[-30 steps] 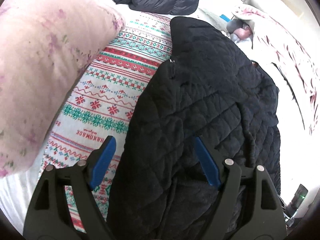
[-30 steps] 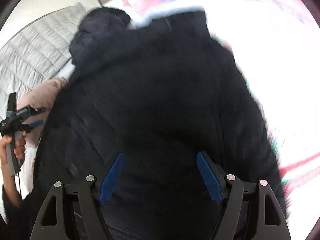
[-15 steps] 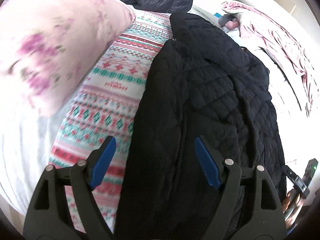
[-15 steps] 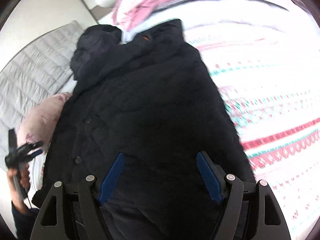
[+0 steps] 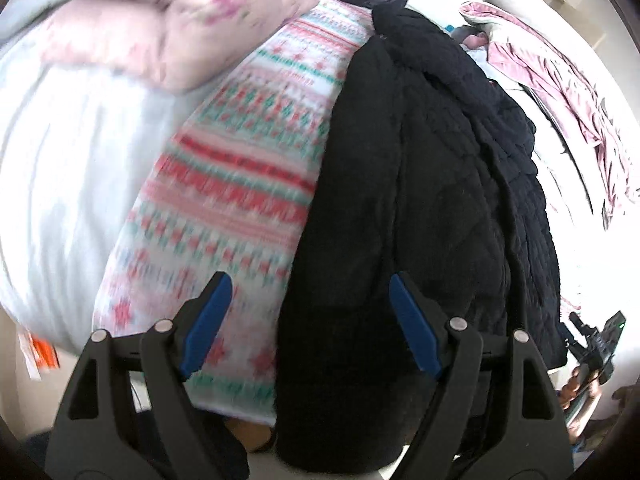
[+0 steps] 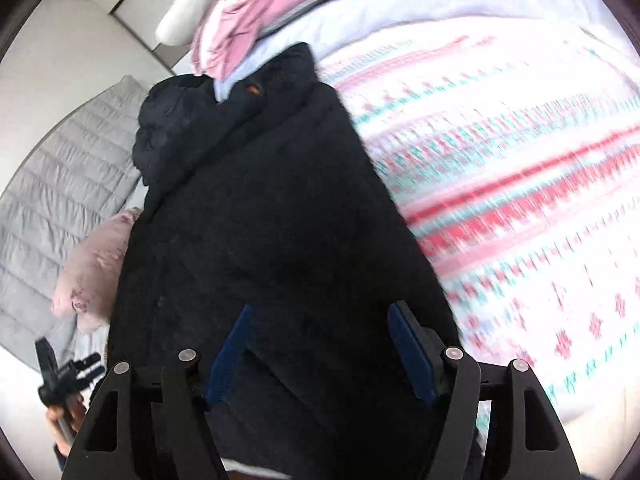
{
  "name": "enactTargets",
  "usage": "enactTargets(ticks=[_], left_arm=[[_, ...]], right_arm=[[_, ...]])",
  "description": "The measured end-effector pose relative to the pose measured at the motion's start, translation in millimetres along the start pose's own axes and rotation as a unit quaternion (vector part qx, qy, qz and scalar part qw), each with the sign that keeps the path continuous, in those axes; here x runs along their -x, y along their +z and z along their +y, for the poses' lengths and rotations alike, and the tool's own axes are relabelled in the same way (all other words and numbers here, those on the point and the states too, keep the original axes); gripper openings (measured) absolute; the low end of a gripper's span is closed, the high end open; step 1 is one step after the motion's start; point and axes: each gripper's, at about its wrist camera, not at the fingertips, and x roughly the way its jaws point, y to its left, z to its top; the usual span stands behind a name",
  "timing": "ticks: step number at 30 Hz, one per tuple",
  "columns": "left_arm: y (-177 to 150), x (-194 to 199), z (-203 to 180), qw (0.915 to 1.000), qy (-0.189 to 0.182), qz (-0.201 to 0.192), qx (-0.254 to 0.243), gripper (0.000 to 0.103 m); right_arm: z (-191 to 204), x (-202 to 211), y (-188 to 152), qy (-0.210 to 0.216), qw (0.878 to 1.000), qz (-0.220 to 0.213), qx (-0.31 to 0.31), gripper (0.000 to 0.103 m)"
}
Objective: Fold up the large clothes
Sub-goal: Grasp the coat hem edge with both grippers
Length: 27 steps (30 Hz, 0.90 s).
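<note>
I see the black quilted jacket [image 5: 420, 184] lying lengthwise on the bed, on top of a patterned red-and-green blanket [image 5: 240, 168], with a pink pillow [image 5: 180, 20] beside it. My left claw [image 5: 310, 322] hangs spread over the jacket's near hem and the blanket's edge, pinching nothing. My right claw [image 6: 320, 346] hovers over the jacket's hem too, its jaws closing but not yet pressing the fabric, as far as I can tell.
</note>
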Motion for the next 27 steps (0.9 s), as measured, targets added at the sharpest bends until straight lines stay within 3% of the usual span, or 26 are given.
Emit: enactTargets(ticks=[4,6,8,13,16,19,21,24,25,27], left_arm=[[-26.9,3.8,3.0,0.9995,-0.029,0.010,-0.001,0.080],[-39.2,8.5,1.9,0.9992,-0.040,-0.003,-0.001,0.080],[-45.3,10.1,2.5,0.9989,-0.046,-0.008,0.003,0.080],[-54.3,19.0,9.3,0.9969,-0.070,-0.026,0.025,0.080],[-61.0,19.3,10.2,0.9961,-0.081,-0.024,0.025,0.080],[-64.4,9.2,5.9,0.9948,-0.098,-0.007,0.024,0.080],[-65.5,4.4,1.9,0.9940,-0.106,-0.001,0.024,0.079],[-67.4,2.4,-3.7,0.9959,-0.089,-0.005,0.015,0.065],[-67.2,2.1,-4.5,0.9960,-0.088,-0.005,0.013,0.056],[-67.2,1.5,-5.4,0.9963,-0.085,-0.008,0.011,0.050]], right_arm=[[-18.4,24.6,-15.7,0.031,0.998,-0.032,-0.040,0.070],[-30.5,37.2,-22.4,0.039,0.996,-0.054,-0.067,0.062],[-37.4,41.7,-28.4,0.045,0.993,-0.060,-0.088,0.061],[-50.5,49.4,-47.6,0.005,0.991,-0.044,-0.129,0.061],[-54.1,47.2,-60.3,0.001,0.990,-0.030,-0.137,0.061],[-54.2,49.1,-66.8,0.027,0.991,-0.042,-0.127,0.062],[-55.4,51.8,-69.2,0.060,0.987,-0.063,-0.137,0.056],[-60.6,57.6,-70.7,0.134,0.975,-0.080,-0.155,0.046],[-60.6,55.7,-71.3,0.138,0.974,-0.081,-0.160,0.046],[-59.5,51.9,-70.1,0.121,0.976,-0.074,-0.163,0.047]])
